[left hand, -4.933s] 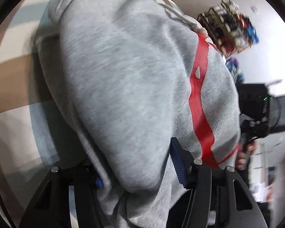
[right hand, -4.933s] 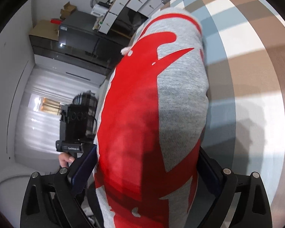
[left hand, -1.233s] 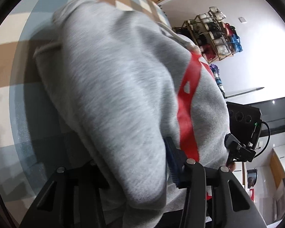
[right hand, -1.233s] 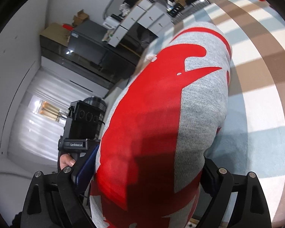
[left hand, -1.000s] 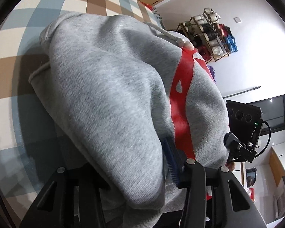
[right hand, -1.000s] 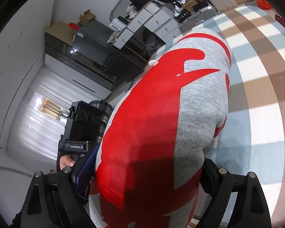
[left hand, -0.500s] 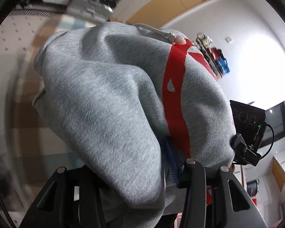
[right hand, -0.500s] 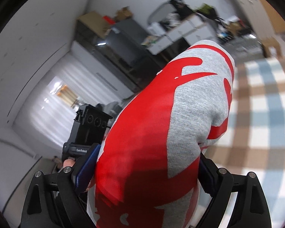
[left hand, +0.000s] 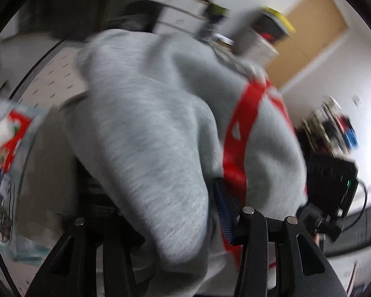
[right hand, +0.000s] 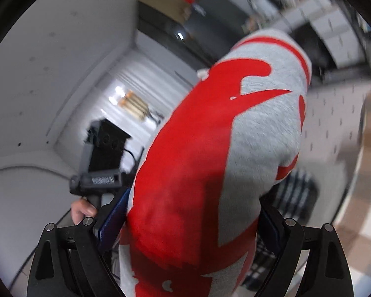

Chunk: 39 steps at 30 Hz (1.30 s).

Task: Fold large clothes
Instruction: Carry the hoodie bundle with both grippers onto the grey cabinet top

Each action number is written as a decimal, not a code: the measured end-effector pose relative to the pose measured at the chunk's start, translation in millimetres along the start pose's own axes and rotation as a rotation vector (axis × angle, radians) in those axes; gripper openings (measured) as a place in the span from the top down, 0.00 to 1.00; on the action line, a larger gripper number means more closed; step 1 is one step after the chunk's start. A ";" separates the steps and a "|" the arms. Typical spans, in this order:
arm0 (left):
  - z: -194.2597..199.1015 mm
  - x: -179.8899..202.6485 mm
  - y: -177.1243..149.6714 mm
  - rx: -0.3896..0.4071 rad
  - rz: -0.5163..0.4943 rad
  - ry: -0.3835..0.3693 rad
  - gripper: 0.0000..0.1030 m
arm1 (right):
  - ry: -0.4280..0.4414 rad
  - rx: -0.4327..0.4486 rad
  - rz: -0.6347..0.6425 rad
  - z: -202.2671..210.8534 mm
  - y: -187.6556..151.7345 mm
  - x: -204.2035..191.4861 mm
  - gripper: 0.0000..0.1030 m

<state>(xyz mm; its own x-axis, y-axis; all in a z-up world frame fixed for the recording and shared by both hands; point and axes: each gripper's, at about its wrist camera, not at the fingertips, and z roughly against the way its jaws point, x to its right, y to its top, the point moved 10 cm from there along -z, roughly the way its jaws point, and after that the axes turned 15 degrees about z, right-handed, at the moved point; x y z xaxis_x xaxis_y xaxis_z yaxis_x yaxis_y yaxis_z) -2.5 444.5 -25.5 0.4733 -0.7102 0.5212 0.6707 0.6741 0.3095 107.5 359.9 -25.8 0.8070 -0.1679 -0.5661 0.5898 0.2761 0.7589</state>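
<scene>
- The gray sweatshirt with its red print is bunched and held up in the air between both claws; neither view shows it resting on any surface now.
- The left gripper is clenched on a thick gray fold, with the blue pad of 1 finger pressed into the cloth beside the red stripe.
- The right gripper is clenched on the printed side of the same bundle, cloth filling the gap between its 2 fingers.
- Change: 1 second ago both cameras looked down past the garment at the checked cloth surface; now the left view shows shelves, a door and walls behind the garment, and both frames are motion-blurred.
- My reading: the bundle has been lifted clear and is being swung away, so this looks like a carry or a shake-out rather than a fold being laid. A flat fold is not yet set down.
- Only the right view catches a strip of the checked surface at its right edge, low and off to the side, plus the person's hand under the other device.
- Only the left view shows the plain gray side, and a blurred red-and-white item at its left edge.
</scene>
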 end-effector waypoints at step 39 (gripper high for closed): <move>-108.3 -113.5 -27.7 0.001 0.141 -0.267 0.61 | -0.526 -0.482 0.469 -61.7 -101.6 34.8 0.04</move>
<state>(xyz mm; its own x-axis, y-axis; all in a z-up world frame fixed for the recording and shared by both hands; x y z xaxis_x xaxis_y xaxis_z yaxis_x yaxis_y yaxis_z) -13.0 484.4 -179.4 0.3944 -0.5311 0.7499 0.6087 0.7624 0.2198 73.8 384.4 -142.4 0.9433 -0.3205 0.0862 0.2110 0.7796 0.5897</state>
